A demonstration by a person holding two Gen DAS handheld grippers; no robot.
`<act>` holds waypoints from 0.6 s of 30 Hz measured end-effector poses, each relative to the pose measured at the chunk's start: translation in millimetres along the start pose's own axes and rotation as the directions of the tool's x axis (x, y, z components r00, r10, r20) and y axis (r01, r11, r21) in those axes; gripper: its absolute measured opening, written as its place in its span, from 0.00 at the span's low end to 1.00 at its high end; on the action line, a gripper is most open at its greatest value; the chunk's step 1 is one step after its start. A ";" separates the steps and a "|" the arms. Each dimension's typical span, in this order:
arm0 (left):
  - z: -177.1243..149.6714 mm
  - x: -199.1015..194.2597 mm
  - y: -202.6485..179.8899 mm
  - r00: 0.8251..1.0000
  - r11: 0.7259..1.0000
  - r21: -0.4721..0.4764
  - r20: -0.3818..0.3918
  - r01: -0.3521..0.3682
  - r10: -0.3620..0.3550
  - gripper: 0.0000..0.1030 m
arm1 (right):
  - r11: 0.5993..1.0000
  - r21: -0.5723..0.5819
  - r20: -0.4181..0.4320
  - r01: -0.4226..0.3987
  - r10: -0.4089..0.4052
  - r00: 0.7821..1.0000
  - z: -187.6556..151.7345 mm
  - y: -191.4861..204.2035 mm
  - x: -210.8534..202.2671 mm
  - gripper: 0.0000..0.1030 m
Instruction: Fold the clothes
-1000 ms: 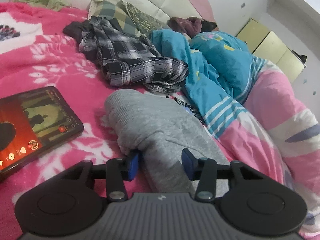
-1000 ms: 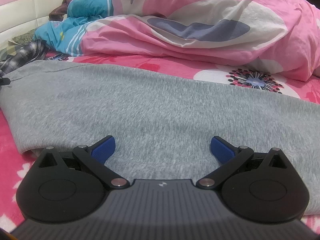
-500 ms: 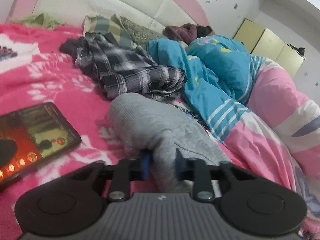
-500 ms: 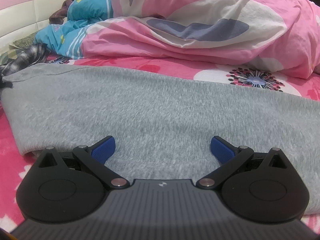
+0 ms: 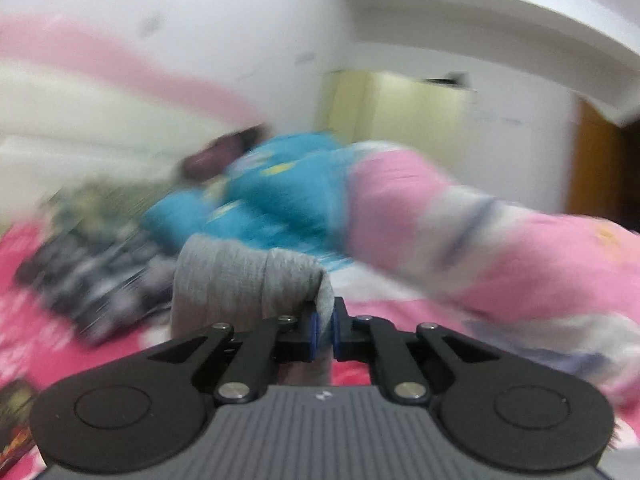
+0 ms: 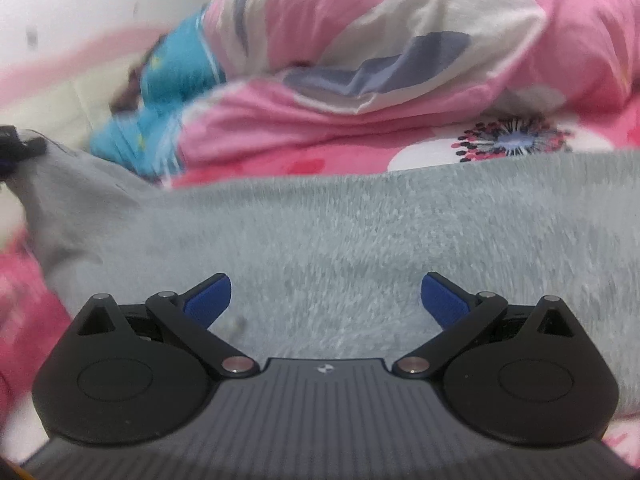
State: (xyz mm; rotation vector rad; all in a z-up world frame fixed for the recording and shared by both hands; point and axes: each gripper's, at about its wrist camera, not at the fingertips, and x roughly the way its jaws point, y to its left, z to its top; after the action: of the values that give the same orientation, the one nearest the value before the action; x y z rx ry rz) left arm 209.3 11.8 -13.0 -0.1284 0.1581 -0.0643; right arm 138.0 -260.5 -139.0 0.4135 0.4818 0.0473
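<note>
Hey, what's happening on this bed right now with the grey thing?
A person is folding a grey fleece garment spread on the pink floral bedsheet. The left gripper is shut on one end of the garment, holding it bunched above the bed. The right gripper hovers open over the flat middle of the cloth, gripping nothing. A pink and white duvet lies heaped behind.

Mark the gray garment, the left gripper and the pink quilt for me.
gray garment point(image 6: 360, 248): right wrist view, middle of its fuzzy spread.
left gripper point(image 5: 324, 330): left wrist view, between the pads pinching gray cloth.
pink quilt point(image 6: 360, 20): right wrist view, its upper fold.
</note>
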 end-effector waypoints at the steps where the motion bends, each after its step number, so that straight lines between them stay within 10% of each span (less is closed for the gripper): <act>1: 2.8 -6.7 -23.3 0.999 0.998 0.044 0.006 0.049 -0.050 0.07 | 0.998 0.058 0.020 -0.024 0.023 1.000 2.1 -9.8 -7.1 0.99; 6: -20.1 -51.9 -132.6 0.950 0.914 0.262 -0.042 0.309 -0.309 0.07 | 0.957 0.272 0.141 -0.104 0.068 0.988 8.0 -63.2 -56.7 0.99; 13: -127.1 -54.6 -210.6 0.776 0.723 0.336 -0.453 0.604 -0.438 0.14 | 0.886 0.396 0.213 -0.240 0.166 0.963 -8.3 -122.5 -100.9 0.97; 18: -128.8 -77.9 -188.2 0.772 0.698 0.347 -0.404 0.626 -0.491 0.68 | 0.899 0.363 0.208 -0.245 0.178 0.962 -11.2 -118.7 -100.8 0.99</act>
State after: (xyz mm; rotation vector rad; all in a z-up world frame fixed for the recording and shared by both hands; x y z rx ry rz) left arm 101.7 -184.4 -102.3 0.3294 0.3836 -0.7497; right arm 37.3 -379.3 -150.8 0.8525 0.2723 0.1290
